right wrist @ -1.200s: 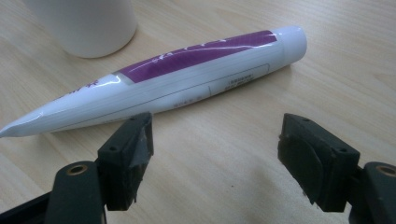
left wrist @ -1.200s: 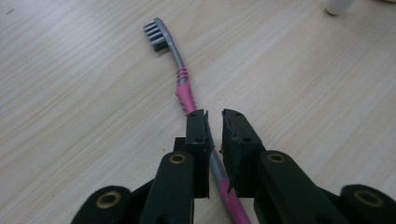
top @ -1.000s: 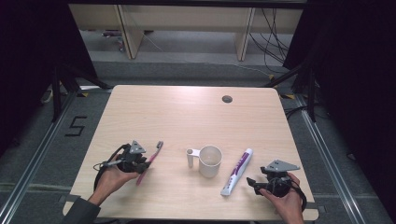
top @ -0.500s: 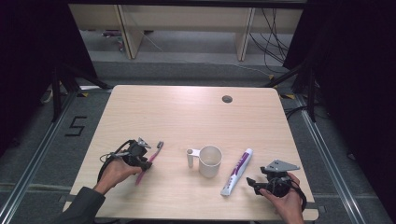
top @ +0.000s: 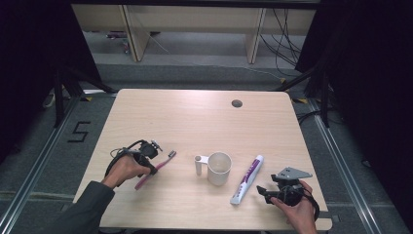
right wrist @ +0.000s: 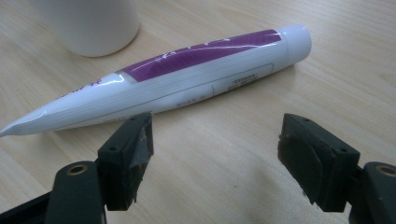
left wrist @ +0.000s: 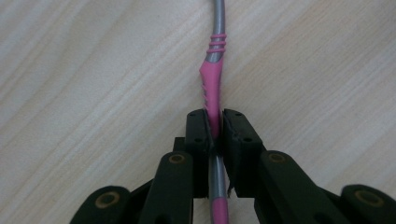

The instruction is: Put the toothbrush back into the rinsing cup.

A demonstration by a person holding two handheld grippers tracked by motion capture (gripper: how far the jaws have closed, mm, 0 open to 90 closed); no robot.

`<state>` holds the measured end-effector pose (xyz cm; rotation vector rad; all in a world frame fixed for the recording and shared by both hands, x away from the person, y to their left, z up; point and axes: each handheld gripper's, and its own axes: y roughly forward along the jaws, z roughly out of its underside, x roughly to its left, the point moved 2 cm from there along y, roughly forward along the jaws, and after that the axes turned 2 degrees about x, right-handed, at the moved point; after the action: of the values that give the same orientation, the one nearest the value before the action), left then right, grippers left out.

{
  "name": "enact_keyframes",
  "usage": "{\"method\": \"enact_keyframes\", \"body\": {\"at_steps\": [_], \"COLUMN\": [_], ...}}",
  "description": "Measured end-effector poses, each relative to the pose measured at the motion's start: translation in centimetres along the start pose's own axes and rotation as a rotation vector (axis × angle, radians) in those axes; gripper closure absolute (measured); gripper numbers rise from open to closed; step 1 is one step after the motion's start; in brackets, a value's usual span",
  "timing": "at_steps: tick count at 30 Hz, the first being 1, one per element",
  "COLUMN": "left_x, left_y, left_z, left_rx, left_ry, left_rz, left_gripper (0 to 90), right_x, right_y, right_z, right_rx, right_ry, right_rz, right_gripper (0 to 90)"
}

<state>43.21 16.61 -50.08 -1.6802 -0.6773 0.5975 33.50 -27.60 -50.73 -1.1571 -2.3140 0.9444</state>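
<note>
**Toothbrush clamped on the left, toothpaste waiting ahead of the right**

The handle of the pink-and-grey toothbrush (left wrist: 214,88) is being pinched between the two black pads of the left gripper (left wrist: 215,128), the jaws being pressed together on the pink grip section. The brush's long axis is being kept in line with the jaws: the grey neck is seen running away from the pads toward the top of the left gripper view, and the tail of the handle is passing back between the jaw arms. In the high view the toothbrush (top: 163,161) is seen lying low over the wooden table (top: 195,117), its bristle end pointed toward the white mug (top: 217,168); whether it is being lifted clear of the wood cannot be told.

The jaws of the right gripper (right wrist: 215,140) are being held wide apart with nothing between them. The white-and-purple toothpaste tube (right wrist: 177,74) is lying just beyond the pads, flat on the table, its long axis set across the line of the jaws, with the cap to the right in that view and the crimped end to the left. In the high view the tube (top: 247,179) is lying between the mug and the right gripper (top: 275,190), so it is judged to be nearer the right hand; a short advance would be needed for the open jaws to be brought astride the tube.
</note>
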Motion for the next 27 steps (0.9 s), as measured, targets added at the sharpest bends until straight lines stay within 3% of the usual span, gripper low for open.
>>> {"method": "enact_keyframes", "body": {"at_steps": [6,7,10,12,13,14,17,19,20,21,27], "left_x": [-0.1,-0.1,0.0,-0.1,-0.1,-0.3,-0.2,-0.2,-0.1,-0.1,-0.1], "left_y": [0.1,0.1,0.1,0.1,0.2,0.2,0.1,0.1,0.1,0.1,-0.2], "left_z": [-0.7,-0.8,-1.0,-1.0,-1.1,-1.1,-1.1,-1.2,-1.3,-1.3,-1.0], "left_rx": [0.058,0.060,0.068,0.075,0.077,0.079,0.091,0.097,0.097,0.102,0.075], "left_ry": [0.016,0.017,0.009,0.005,0.017,-0.007,-0.002,0.006,0.040,0.047,0.067], "left_rz": [-0.010,-0.011,-0.004,-0.005,-0.008,-0.003,0.000,-0.005,-0.015,-0.016,-0.024], "left_gripper": [81.6,81.9,82.3,82.5,82.5,82.5,83.0,83.1,83.1,83.2,83.4], "right_x": [0.0,-0.1,0.0,-0.1,-0.1,-0.1,0.0,0.1,0.1,0.0,0.0], "right_y": [0.0,0.1,0.0,0.0,0.0,0.0,-0.1,-0.1,-0.1,-0.1,0.0], "right_z": [0.0,0.0,0.0,0.0,0.0,0.0,0.0,0.0,0.0,0.0,0.0], "right_rx": [0.000,-0.007,-0.001,-0.005,-0.005,-0.005,0.009,0.005,0.004,0.003,-0.003], "right_ry": [-0.002,-0.023,-0.002,-0.021,-0.021,-0.020,-0.008,-0.007,-0.006,-0.007,-0.003], "right_rz": [0.004,0.013,0.004,0.009,0.009,0.008,0.009,0.005,0.005,0.004,0.003], "right_gripper": [27.4,27.4,27.4,27.4,27.4,27.4,27.4,27.4,27.4,27.6,27.6]}}
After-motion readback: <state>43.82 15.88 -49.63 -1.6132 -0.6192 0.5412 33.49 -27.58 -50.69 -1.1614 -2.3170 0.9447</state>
